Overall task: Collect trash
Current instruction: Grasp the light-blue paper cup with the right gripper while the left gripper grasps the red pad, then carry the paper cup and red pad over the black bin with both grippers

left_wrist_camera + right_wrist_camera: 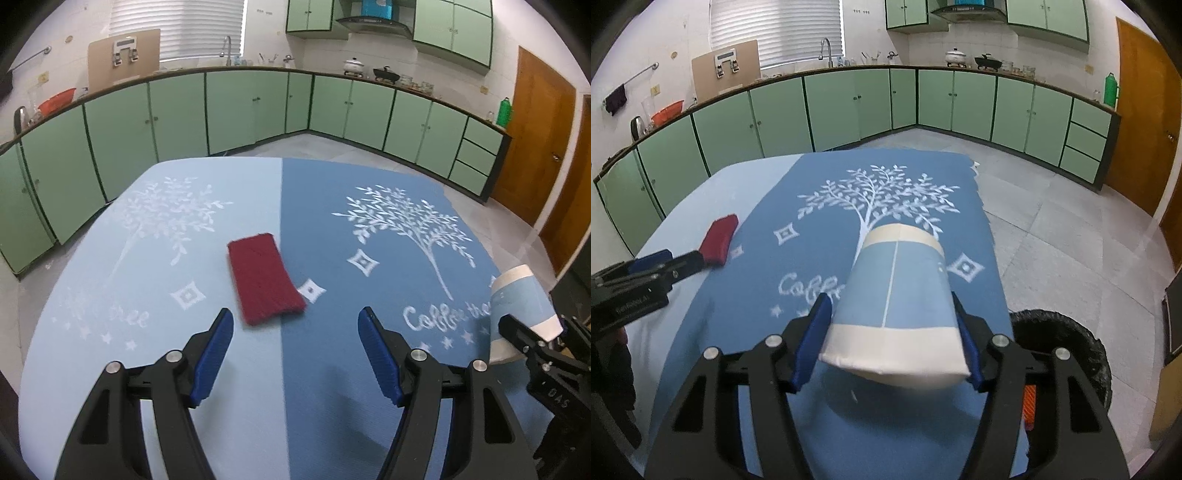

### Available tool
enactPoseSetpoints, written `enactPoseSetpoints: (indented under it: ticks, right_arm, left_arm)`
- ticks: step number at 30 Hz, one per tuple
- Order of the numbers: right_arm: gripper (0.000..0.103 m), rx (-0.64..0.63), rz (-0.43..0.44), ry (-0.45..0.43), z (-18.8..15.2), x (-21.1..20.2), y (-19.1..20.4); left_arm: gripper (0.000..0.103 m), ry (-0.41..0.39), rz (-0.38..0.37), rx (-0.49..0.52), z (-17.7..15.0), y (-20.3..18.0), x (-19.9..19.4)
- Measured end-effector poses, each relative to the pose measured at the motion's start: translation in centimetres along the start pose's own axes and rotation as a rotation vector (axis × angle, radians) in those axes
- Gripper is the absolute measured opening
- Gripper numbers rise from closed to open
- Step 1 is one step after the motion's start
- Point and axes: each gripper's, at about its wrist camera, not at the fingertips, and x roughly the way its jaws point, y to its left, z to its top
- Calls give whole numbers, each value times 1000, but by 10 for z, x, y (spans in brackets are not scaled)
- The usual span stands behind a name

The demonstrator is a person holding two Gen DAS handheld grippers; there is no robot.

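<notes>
My right gripper (892, 332) is shut on a blue and white paper cup (894, 295), held on its side above the blue tablecloth (820, 192); the cup also shows at the right edge of the left wrist view (521, 310). My left gripper (295, 354) is open and empty, just short of a dark red cloth (264, 277) lying flat on the table's middle. The red cloth shows at the left in the right wrist view (718, 238), beyond the left gripper's fingers (665, 264).
A black bin (1067, 347) stands on the floor by the table's right edge, below my right gripper. Green kitchen cabinets (229, 110) line the far walls. A wooden door (532, 147) is at the right. Grey tiled floor (1052, 221) surrounds the table.
</notes>
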Motion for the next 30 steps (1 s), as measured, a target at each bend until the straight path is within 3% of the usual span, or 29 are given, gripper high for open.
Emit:
enactPoseSetpoints:
  ticks: [10,15,18,19,26,30]
  right_arm:
    - [60,-17,60,-16,30,25,21]
    - [60,-31,68,-11,33,32,27]
    - [61,-35,68,-3,32,35,27]
    - [61,-33,68,-1,31,36,26]
    - [61,-47,60,-12,32,29,27]
    - [61,-37,64,-28,34,17,22]
  left_arm:
    - [72,76,36,-56,18,17,45]
    - [71,121,18,-78,20,19,64]
    - [60,115,43,-69,21,15,66]
    - [48,111,55,-74,22,16,66]
    - [46,94,21,-123,20,21,54]
    - [46,62,-10,-92,21,9,33]
